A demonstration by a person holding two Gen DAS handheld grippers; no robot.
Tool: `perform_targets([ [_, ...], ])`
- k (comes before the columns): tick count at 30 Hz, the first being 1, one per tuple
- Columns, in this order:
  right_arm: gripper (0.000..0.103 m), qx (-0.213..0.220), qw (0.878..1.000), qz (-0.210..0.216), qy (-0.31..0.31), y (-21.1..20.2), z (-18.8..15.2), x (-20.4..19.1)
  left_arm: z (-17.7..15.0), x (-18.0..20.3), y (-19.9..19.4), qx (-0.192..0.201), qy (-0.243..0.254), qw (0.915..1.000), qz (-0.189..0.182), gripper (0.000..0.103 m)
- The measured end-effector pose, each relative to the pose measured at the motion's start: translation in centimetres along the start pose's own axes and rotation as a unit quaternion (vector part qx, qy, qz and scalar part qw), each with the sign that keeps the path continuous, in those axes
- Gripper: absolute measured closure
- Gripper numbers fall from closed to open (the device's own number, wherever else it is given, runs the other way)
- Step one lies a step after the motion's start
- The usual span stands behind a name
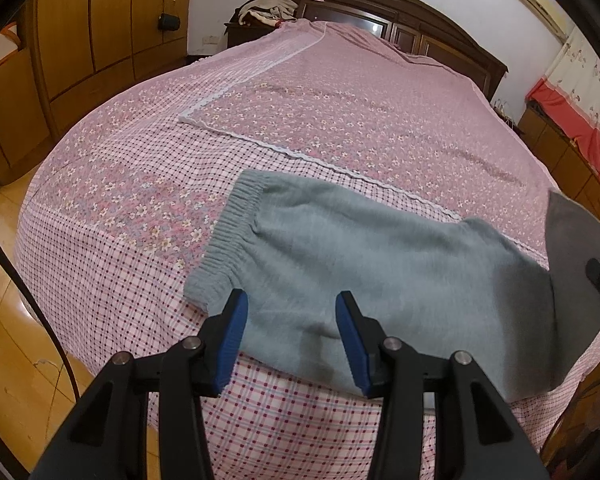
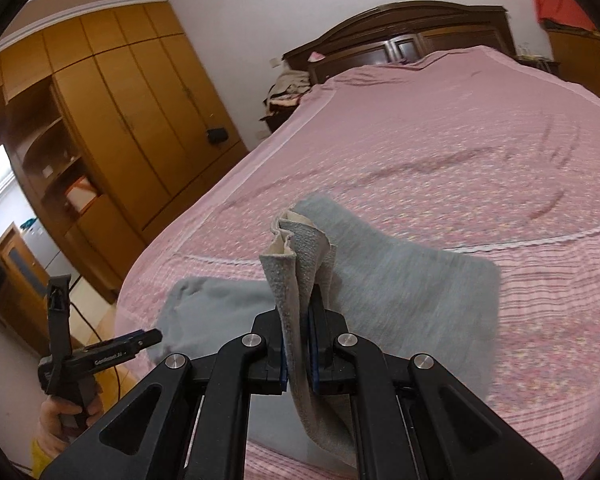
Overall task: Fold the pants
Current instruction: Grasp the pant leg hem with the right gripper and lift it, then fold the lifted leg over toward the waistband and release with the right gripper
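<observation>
Grey knit pants [image 1: 380, 264] lie flat near the bed's front edge, with the ribbed waistband [image 1: 236, 232] at the left. My left gripper [image 1: 292, 312] hovers open over the near edge of the pants, just right of the waistband; fabric shows between its blue pads, unpinched. My right gripper [image 2: 300, 300] is shut on the bunched leg hems [image 2: 296, 248], which stand up between its fingers and trail down below. In the left wrist view that lifted leg end [image 1: 572, 280] rises at the far right. The rest of the pants [image 2: 412, 280] spread on the bed beyond.
A pink floral and checked bedspread [image 1: 340, 120] covers the wide bed, with a dark headboard [image 1: 420, 20] behind. Wooden wardrobes [image 1: 100, 20] line the left wall. A clothes pile [image 1: 264, 8] sits on a nightstand. A hand [image 2: 60, 416] holds the left gripper over the wooden floor [image 1: 4, 320].
</observation>
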State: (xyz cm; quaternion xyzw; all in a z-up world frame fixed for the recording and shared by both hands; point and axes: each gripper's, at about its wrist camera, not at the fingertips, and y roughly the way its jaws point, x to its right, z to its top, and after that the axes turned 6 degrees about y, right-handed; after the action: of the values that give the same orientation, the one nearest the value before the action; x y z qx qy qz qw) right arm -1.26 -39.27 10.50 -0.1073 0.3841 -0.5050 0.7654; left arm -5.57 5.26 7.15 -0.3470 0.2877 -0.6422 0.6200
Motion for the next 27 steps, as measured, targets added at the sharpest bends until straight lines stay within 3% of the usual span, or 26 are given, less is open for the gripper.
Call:
perform_targets([
  [10,0.094,-0.037,0.999,0.024,-0.030,3.8,-1.3,-3.9,-0.6,-0.7,0.3,-0.004,-0.006,0.9999,-0.011,0.055],
  [22,0.094,-0.103,0.994,0.018,-0.037,10.2,-4.6,-5.1,-0.9,-0.8,0.7,-0.011,-0.006,0.9996,-0.024,0.055],
  [25,0.091,-0.115,0.993,0.025,-0.031,10.8,-5.1,-5.0,-0.2,-0.4,0.6,-0.010,-0.006,0.9988,-0.047,0.055],
  [27,0.084,-0.128,0.991,0.035,-0.021,11.0,-5.3,-4.8,0.2,-0.2,0.5,-0.009,-0.008,0.9979,-0.064,0.055],
])
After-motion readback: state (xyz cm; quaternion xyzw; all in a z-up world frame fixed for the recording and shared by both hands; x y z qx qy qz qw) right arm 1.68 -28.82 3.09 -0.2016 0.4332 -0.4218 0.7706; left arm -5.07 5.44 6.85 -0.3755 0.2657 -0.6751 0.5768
